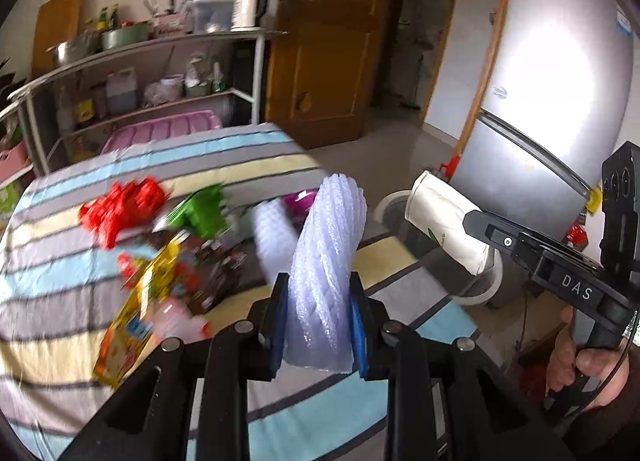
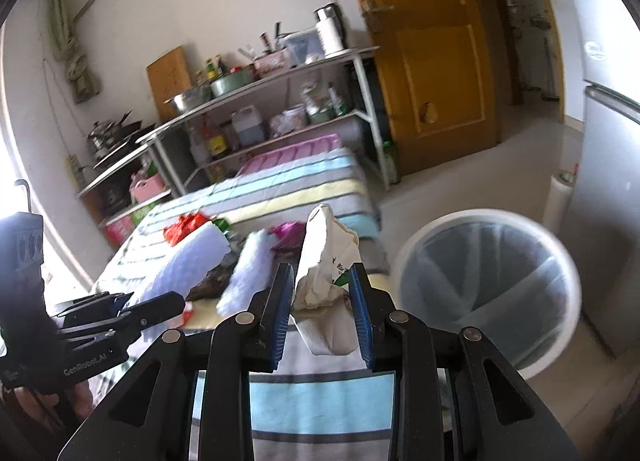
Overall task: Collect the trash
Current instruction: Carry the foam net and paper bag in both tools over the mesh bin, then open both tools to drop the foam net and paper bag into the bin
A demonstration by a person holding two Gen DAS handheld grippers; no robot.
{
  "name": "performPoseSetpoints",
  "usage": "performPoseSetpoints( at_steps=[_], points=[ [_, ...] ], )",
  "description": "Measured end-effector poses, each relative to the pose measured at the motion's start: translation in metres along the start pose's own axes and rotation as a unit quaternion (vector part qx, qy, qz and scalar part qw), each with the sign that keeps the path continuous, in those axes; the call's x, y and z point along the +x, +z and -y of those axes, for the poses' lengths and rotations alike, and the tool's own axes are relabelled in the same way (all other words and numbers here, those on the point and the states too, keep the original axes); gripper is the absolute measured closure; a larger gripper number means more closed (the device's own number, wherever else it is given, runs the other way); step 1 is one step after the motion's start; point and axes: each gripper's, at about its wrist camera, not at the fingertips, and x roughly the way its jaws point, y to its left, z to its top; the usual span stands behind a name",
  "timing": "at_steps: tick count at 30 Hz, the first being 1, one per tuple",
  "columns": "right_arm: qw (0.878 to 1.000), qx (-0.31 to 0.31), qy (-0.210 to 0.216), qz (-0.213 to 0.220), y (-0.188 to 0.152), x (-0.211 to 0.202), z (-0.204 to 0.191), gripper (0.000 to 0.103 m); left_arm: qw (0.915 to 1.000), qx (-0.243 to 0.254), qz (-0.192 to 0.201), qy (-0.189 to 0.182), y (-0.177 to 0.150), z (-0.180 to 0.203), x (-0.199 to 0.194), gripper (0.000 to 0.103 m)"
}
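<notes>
Your left gripper (image 1: 319, 321) is clamped on a twisted roll of white foam wrap (image 1: 328, 261), which sticks up past its fingertips. Your right gripper (image 2: 322, 311) pinches a crumpled cream paper bag (image 2: 326, 261). Ahead and right of it stands the white bin (image 2: 490, 293); more wrappers (image 1: 160, 253) lie on the striped tablecloth (image 1: 60, 281) left of your left gripper.

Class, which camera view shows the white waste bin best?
The right wrist view: the white waste bin shows its whole rim and lined inside. In the left wrist view only a sliver appears behind the held cream packet.
</notes>
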Motion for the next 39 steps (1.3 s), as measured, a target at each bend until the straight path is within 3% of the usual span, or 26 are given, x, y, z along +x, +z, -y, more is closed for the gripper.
performPoseSetpoints(
  at_steps=[6, 14, 25, 28, 32, 39],
  points=[
    [0.999, 0.020, -0.038, 0.006, 0.011, -0.007, 0.040, 0.073, 0.9986, 0.026, -0.008, -0.045, 0.025, 0.040, 0.029, 0.075],
    [0.994, 0.045, -0.096, -0.023, 0.009, 0.003, 0.095, 0.073, 0.9927, 0.053, -0.047, -0.097, 0.044, 0.097, 0.091, 0.075],
    [0.985, 0.058, -0.137, -0.084, -0.009, 0.040, 0.137, 0.072, 0.9879, 0.051, -0.108, -0.100, 0.034, 0.125, 0.140, 0.074],
    [0.983, 0.058, -0.147, -0.093, -0.011, 0.045, 0.140, 0.071, 0.9883, 0.048, -0.110, -0.094, 0.033, 0.125, 0.142, 0.064],
    [0.983, 0.058, -0.147, -0.088, -0.012, 0.042, 0.138, 0.057, 0.9902, 0.041, -0.100, -0.088, 0.033, 0.118, 0.138, 0.041],
    [0.987, 0.050, -0.144, -0.058, -0.002, 0.026, 0.118, 0.055, 0.9936, 0.043, -0.076, -0.072, 0.035, 0.107, 0.112, 0.039]
  ],
)
